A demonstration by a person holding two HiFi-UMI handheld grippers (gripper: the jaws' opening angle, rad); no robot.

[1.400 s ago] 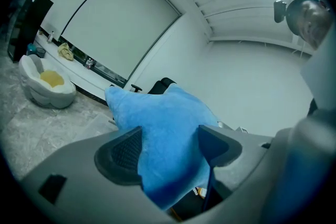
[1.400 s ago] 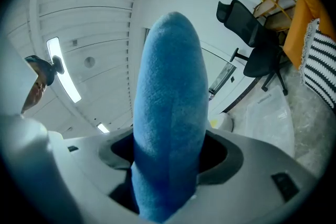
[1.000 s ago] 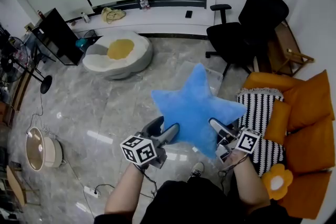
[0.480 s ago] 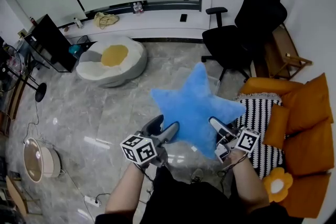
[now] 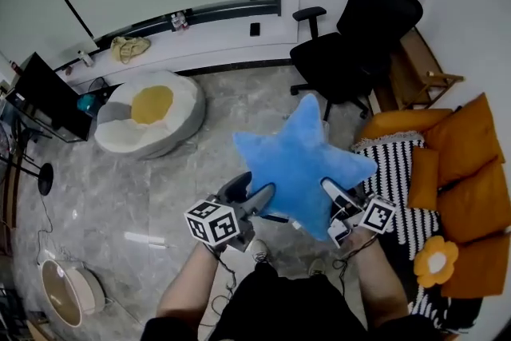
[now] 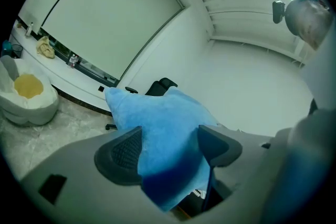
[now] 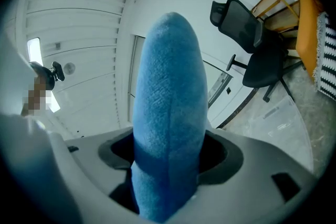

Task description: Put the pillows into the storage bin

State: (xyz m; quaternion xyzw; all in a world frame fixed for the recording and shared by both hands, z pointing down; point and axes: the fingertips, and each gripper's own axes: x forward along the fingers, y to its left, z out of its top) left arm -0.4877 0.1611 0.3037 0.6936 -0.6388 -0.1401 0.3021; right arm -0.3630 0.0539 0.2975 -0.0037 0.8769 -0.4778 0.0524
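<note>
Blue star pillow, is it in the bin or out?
Out: the blue star pillow hangs in the air, with the left gripper and right gripper each clamped on one of its points.

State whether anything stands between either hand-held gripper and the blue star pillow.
Nothing does: the left hand-held gripper and the right hand-held gripper each clamp an arm of the blue star pillow directly, pads against plush.
</note>
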